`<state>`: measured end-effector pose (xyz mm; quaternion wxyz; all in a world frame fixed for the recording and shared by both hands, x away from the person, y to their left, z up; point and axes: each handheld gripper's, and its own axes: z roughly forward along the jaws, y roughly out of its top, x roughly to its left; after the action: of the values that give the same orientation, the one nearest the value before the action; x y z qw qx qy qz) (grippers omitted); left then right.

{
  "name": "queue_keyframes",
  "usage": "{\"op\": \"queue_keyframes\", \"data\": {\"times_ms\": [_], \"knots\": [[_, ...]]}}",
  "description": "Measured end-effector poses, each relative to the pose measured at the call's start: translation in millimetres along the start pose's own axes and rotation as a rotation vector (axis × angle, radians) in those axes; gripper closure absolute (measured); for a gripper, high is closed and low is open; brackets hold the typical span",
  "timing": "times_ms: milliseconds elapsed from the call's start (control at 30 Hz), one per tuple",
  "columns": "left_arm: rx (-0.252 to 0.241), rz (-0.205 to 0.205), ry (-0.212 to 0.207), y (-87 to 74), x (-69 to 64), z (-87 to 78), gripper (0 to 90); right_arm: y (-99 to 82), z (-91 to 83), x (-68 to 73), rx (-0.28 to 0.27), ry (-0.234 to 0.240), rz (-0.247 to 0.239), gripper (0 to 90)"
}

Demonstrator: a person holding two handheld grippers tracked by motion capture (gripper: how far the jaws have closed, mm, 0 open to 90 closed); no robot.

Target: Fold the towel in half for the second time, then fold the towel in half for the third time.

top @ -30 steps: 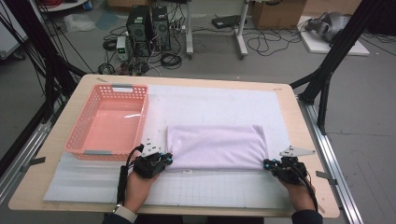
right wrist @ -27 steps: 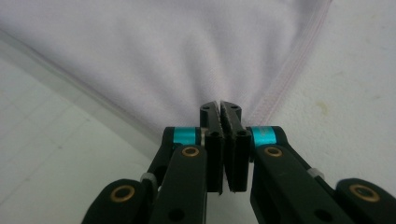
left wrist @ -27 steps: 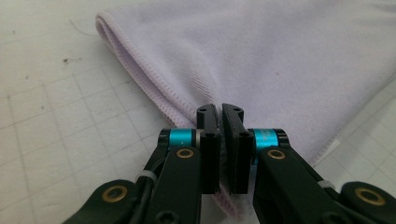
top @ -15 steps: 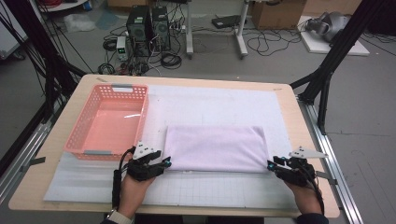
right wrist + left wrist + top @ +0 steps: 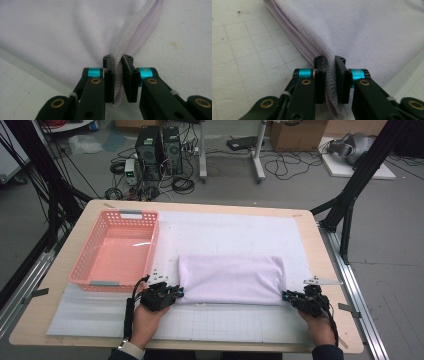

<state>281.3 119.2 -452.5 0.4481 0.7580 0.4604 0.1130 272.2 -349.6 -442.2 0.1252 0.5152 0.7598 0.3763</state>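
Both the left gripper (image 5: 176, 292) and right gripper (image 5: 286, 296) had just closed, pinching the folded towel's (image 5: 231, 277) near corners; the gripper views showed stitched hems, the basket (image 5: 116, 251) lay left.

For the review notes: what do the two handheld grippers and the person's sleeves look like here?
Both the left gripper and the right gripper are black, with flat rectangular jaws, a turquoise ring behind each jaw and brass-coloured pivot bolts. In the high view, a black cable trails from each and a grey three-cornered plate sits on top. The sleeves are dark, the left with a pale cuff.
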Motion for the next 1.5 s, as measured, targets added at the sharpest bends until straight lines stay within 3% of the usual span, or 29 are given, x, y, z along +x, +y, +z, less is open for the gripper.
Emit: {"op": "queue_keyframes", "data": {"times_ms": [133,233,300,367,400,500,567,667,800,1033,1500], "knots": [[-0.012,-0.003,0.013,-0.1,1.6,-5.5,83.6,-3.2,-11.3,2.3,0.006,0.002,0.000,82.6],[-0.021,-0.006,0.013,0.0,1.8,-8.1,83.6,-2.3,-17.8,8.8,0.013,-0.007,-0.038,82.4],[-0.042,0.027,0.017,-1.3,0.4,-9.4,81.4,-1.6,-17.6,11.5,0.011,-0.022,-0.071,78.0],[-0.067,0.029,0.023,-1.8,0.0,-10.6,66.4,-2.4,-17.4,11.6,-0.008,-0.096,-0.112,56.8],[-0.088,0.030,0.020,-1.5,-0.3,-12.2,58.2,-2.1,-18.3,10.4,-0.020,-0.122,-0.122,50.6],[-0.186,0.043,-0.006,0.8,-4.0,-17.4,40.0,0.6,-28.3,6.0,-0.136,-0.131,-0.136,39.7],[-0.233,0.067,-0.031,2.4,-5.8,-20.7,31.0,2.4,-33.7,6.0,-0.214,-0.111,-0.146,35.9],[-0.281,0.097,-0.023,5.6,-9.1,-26.7,17.6,4.2,-35.4,6.8,-0.261,-0.095,-0.181,25.2],[-0.308,0.104,-0.049,6.4,-8.7,-31.5,17.1,6.6,-32.9,8.0,-0.272,-0.084,-0.198,17.1],[-0.282,0.134,-0.044,4.2,-13.3,-29.0,17.3,8.6,-34.2,7.1,-0.283,-0.079,-0.193,16.9],[-0.246,0.124,-0.030,2.9,-10.7,-27.2,17.4,10.9,-30.3,8.8,-0.268,-0.075,-0.187,16.8]]}}
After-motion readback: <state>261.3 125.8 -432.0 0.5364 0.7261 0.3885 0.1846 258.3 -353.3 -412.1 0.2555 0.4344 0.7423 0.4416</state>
